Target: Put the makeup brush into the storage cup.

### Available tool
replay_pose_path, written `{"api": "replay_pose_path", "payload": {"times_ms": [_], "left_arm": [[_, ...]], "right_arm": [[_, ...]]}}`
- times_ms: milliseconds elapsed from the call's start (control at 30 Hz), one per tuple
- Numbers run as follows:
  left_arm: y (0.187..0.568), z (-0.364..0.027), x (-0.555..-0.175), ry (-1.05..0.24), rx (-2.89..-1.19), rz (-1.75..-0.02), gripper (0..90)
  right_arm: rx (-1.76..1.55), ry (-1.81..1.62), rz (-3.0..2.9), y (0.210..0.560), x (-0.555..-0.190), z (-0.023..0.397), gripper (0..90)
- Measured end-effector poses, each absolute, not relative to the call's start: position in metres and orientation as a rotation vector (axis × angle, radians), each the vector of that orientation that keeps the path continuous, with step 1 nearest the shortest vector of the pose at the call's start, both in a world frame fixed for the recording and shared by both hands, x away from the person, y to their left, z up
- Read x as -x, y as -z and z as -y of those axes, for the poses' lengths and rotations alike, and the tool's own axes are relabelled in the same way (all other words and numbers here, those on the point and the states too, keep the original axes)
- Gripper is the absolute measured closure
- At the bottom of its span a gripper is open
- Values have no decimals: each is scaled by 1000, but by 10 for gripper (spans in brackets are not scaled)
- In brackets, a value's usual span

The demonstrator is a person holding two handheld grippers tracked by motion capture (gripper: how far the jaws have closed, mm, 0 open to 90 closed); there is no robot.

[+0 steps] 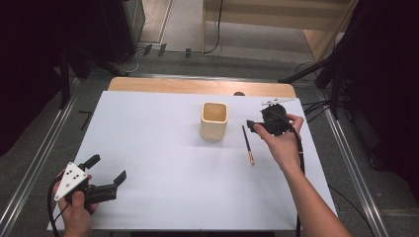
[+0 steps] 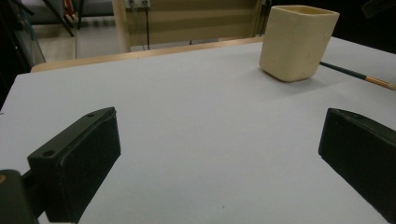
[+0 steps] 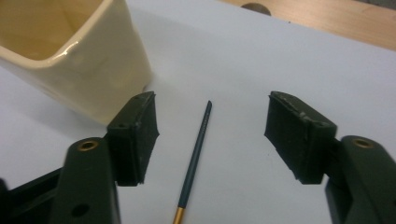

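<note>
Item: slim dark-green pencil-like stick (image 1: 247, 144) with a gold-orange band near one end. It lies flat on the white table sheet (image 1: 163, 163), just right of the cup and apart from it. In the right gripper view the stick (image 3: 195, 156) lies on the sheet between the two jaws, touched by neither.

Item: cream square cup (image 1: 214, 120), upright, open top, glossy. No writing, label or brand is readable on it or on anything else.

Item: right gripper (image 1: 253, 126), held in the right hand (image 1: 282, 143) just beside the stick's far end. Jaws part-way apart, gripping nothing.

Item: left gripper (image 1: 109, 169), held in the left hand (image 1: 76, 210) at the near left corner of the sheet, well apart from the cup. Jaws spread wide, nothing between them.

Surface: plain white sheet over a light wooden tabletop (image 1: 197, 86), whose far edge shows.

Room: grey floor, metal rails at both sides, dark stands and cables, and a pale wooden panel beyond.
</note>
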State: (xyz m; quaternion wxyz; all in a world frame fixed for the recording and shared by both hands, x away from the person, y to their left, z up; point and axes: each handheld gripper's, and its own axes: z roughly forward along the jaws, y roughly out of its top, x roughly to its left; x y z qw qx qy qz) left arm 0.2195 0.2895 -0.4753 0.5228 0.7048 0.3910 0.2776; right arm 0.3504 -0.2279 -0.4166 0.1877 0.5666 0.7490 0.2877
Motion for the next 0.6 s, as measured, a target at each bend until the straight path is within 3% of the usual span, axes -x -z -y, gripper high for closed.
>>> {"api": "replay_pose_path", "payload": {"times_ms": [600], "left_arm": [[475, -289, -220, -665, -1692, -935, 0]], "right_arm": [[-1685, -676, -2235, 428, -360, 219, 574]]}}
